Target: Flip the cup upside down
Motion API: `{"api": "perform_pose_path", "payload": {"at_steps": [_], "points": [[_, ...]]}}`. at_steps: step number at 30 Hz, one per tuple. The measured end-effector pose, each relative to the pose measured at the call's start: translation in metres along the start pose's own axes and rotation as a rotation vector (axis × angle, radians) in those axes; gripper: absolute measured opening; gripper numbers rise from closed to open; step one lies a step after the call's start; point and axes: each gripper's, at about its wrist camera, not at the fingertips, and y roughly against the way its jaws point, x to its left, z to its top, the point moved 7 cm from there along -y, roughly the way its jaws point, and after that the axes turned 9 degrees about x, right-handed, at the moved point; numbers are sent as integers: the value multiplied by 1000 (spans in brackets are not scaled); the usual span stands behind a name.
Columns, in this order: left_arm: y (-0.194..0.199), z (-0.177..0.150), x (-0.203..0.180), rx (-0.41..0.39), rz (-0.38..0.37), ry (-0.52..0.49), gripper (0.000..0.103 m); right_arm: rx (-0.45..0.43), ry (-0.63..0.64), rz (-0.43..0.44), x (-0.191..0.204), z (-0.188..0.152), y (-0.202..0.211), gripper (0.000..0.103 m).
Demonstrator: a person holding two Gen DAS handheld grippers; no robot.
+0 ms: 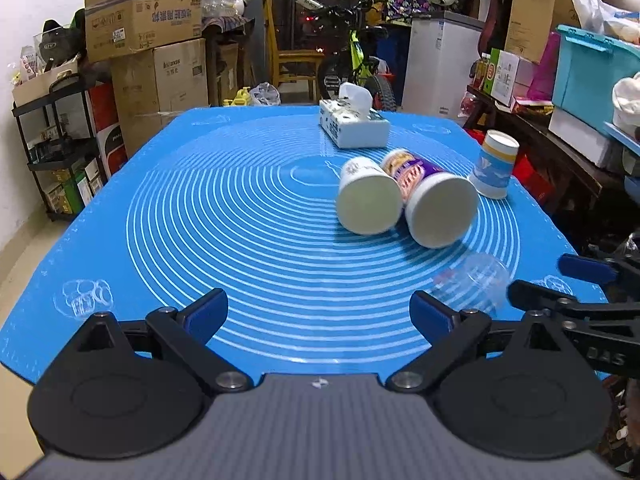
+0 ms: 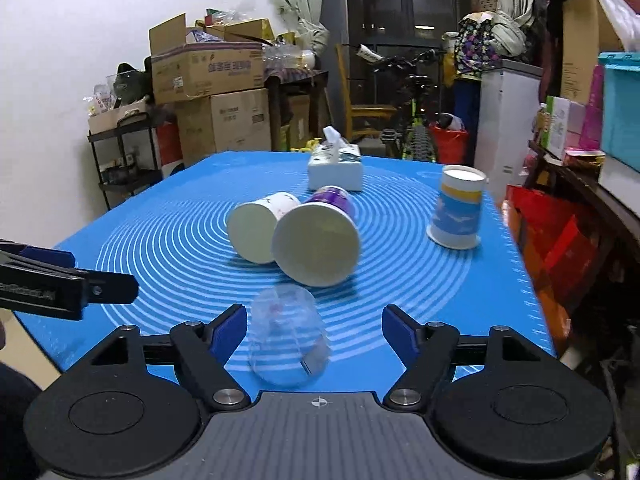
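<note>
- The clear plastic cup (image 2: pixel 288 336) lies on its side on the blue silicone mat (image 1: pixel 200 220), at the near edge of the mat, in front of the tissue box (image 2: pixel 335 168) and well apart from it.
- The right gripper (image 2: pixel 314 332) has its two fingers spread wide, one on each side of the clear cup; the blue pads (image 2: pixel 228 330) seem not to touch it yet, but the left pad is very near.
- The left gripper (image 1: pixel 318 314) is also spread wide and holds nothing; the clear cup is to its right, between it and the other tool.
- Between the clear cup and the tissue box two paper cups lie on their sides, touching each other: a white one (image 2: pixel 260 232) and a purple printed one (image 2: pixel 320 236).
- A blue and white paper cup (image 2: pixel 456 208) already stands with its mouth down, to the right of the tissue box.
- I judge the step in hand is the approach to the clear cup.
- The next move calls for closing gently on its wall, because thin plastic can bend or slip, then lifting, turning, and setting it down on its rim.
</note>
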Motion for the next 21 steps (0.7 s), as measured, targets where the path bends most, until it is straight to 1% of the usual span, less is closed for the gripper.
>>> {"api": "perform_pose_path", "payload": {"at_steps": [2,8,11,14,21], "points": [[3,-4,-6,2,17,-5,97,0,4,-13,-2,-5,11,78],[11,-12,-21,5,-20,-26,97,15,7,-31,-3,-18,31,78],[13,-16,-29,8,-38,-29,97,24,20,-49,-2,-24,36,78],[14,-21,-36,3,-36,-48,97,30,21,-45,-3,-29,41,78],[13,-29,-46,22,-48,-71,97,41,16,-59,-7,-34,46,78]]}}
